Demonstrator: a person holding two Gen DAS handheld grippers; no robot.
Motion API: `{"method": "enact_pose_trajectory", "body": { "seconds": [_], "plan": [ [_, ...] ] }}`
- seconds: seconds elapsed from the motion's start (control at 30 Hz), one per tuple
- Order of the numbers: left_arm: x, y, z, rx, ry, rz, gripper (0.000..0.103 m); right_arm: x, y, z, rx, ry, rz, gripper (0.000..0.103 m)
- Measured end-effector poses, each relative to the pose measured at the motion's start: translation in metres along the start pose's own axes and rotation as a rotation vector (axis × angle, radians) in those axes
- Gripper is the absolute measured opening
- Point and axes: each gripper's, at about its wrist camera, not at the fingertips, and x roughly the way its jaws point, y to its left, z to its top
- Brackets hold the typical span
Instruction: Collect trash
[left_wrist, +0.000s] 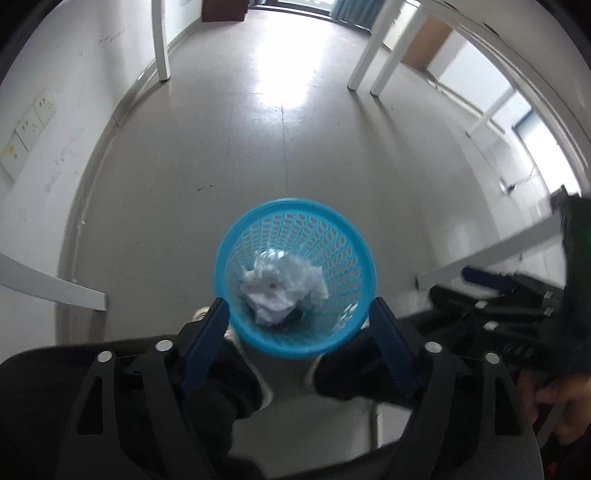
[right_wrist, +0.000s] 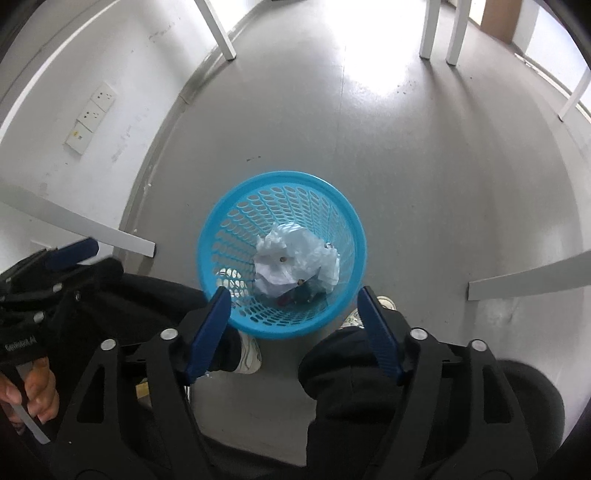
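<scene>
A blue perforated wastebasket (left_wrist: 236, 236) stands on the grey floor between the person's feet; it also shows in the right wrist view (right_wrist: 221, 218). Crumpled white paper (left_wrist: 284, 288) lies inside it, with small dark scraps beneath, and shows in the right wrist view (right_wrist: 295, 262) too. My left gripper (left_wrist: 300, 310) is open and empty, held above the basket's near rim. My right gripper (right_wrist: 293, 297) is open and empty, also above the near rim. Each gripper shows at the edge of the other's view: the right one (left_wrist: 480, 277), the left one (right_wrist: 70, 251).
White table legs (left_wrist: 160, 40) (left_wrist: 369, 48) stand further back on the floor, and white bars (right_wrist: 528, 277) (right_wrist: 92, 229) lie to either side. A white wall with sockets (right_wrist: 92, 114) runs along the left. The person's dark trousers and white shoes (right_wrist: 247, 350) are right below the grippers.
</scene>
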Motion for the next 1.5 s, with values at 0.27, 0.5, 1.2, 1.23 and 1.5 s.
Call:
{"method": "enact_pose_trajectory", "body": {
  "seconds": [0.27, 0.5, 1.2, 1.23, 1.5],
  "plan": [
    [-0.015, 0.010, -0.027, -0.014, 0.021, 0.001, 0.097, -0.040, 0.017, -0.033, -0.046, -0.049, 0.013, 0.094],
    [-0.016, 0.017, -0.036, -0.052, 0.027, -0.009, 0.097, -0.046, 0.022, -0.041, -0.045, -0.066, 0.028, 0.094],
    [-0.010, 0.019, -0.033, -0.053, 0.045, 0.011, 0.097, -0.031, 0.016, -0.037, 0.008, -0.021, 0.061, 0.094],
    [-0.010, 0.018, -0.033, -0.052, 0.045, 0.011, 0.097, -0.030, 0.017, -0.037, 0.007, -0.019, 0.061, 0.094],
    [-0.009, 0.017, -0.033, -0.059, 0.049, 0.012, 0.097, -0.029, 0.013, -0.036, 0.024, -0.011, 0.072, 0.094]
  ]
}}
